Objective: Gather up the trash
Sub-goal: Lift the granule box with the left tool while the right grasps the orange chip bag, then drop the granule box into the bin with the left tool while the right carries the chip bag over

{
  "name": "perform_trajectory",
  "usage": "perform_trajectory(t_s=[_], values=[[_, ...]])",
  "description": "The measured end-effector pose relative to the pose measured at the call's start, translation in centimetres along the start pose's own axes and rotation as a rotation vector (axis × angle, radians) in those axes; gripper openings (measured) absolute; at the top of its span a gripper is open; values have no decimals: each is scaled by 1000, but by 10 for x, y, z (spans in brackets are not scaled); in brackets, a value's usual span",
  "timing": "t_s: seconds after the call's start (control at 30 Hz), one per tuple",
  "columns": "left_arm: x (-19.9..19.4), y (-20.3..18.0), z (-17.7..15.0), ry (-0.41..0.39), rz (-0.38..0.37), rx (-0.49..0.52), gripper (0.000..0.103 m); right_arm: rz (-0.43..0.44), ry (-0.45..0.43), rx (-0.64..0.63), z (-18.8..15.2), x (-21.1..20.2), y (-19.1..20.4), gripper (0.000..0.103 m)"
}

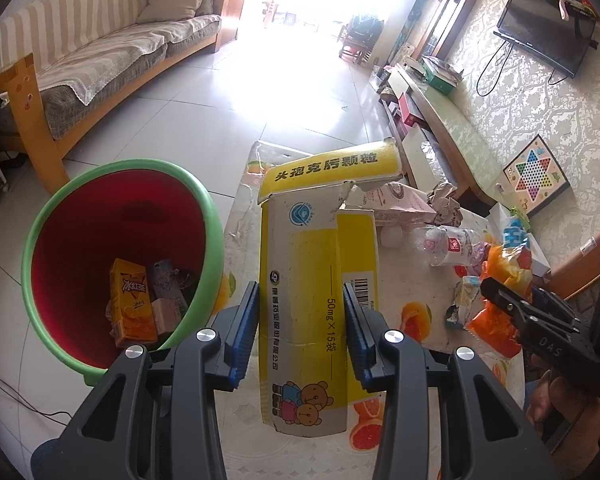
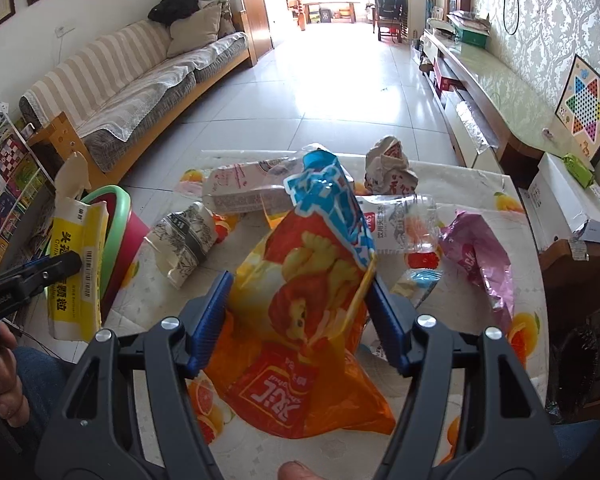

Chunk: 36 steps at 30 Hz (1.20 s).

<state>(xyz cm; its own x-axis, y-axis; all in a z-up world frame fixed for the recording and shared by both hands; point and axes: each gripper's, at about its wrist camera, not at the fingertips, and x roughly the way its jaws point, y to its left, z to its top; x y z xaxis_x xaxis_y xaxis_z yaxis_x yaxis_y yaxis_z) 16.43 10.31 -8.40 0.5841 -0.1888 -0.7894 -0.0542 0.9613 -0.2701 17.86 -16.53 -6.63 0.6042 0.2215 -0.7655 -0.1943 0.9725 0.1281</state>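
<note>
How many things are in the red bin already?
3 that I can see in the red bin: an orange drink carton, a pale pink box beside it, and a grey wrapper behind. More may be hidden underneath.

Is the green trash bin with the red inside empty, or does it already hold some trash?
Not empty. The trash bin holds an orange drink carton and other small packages at its bottom.

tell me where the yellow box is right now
The yellow box sits between the left gripper's pads in the left wrist view, over the table edge, with the bin just to its left.
</note>
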Motion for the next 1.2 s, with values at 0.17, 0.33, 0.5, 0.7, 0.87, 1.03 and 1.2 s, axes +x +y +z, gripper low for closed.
perform_trajectory(t_s=[0.17, 0.33, 0.5, 0.7, 0.87, 1.03, 1.2], values=[[-15, 13, -5, -13, 33, -16, 38, 9, -48, -47, 1, -25, 16, 65], [-28, 28, -6, -34, 66, -19, 38, 23, -68, -66, 6, -32, 27, 65], [-34, 48, -1, -51, 89, -42, 38, 48, -85, -88, 12, -33, 44, 65], [-34, 82, 10, -70, 126, -82, 38, 105, -85, -129, 26, -27, 76, 65], [-30, 107, 20, -87, 168, -110, 38, 145, -97, -181, 38, -22, 112, 65], [-28, 132, 30, -102, 192, -145, 39, 187, -100, -222, 50, -14, 147, 65], [-23, 153, 36, -81, 209, -171, 45, 225, -100, -260, 59, -5, 182, 65]])
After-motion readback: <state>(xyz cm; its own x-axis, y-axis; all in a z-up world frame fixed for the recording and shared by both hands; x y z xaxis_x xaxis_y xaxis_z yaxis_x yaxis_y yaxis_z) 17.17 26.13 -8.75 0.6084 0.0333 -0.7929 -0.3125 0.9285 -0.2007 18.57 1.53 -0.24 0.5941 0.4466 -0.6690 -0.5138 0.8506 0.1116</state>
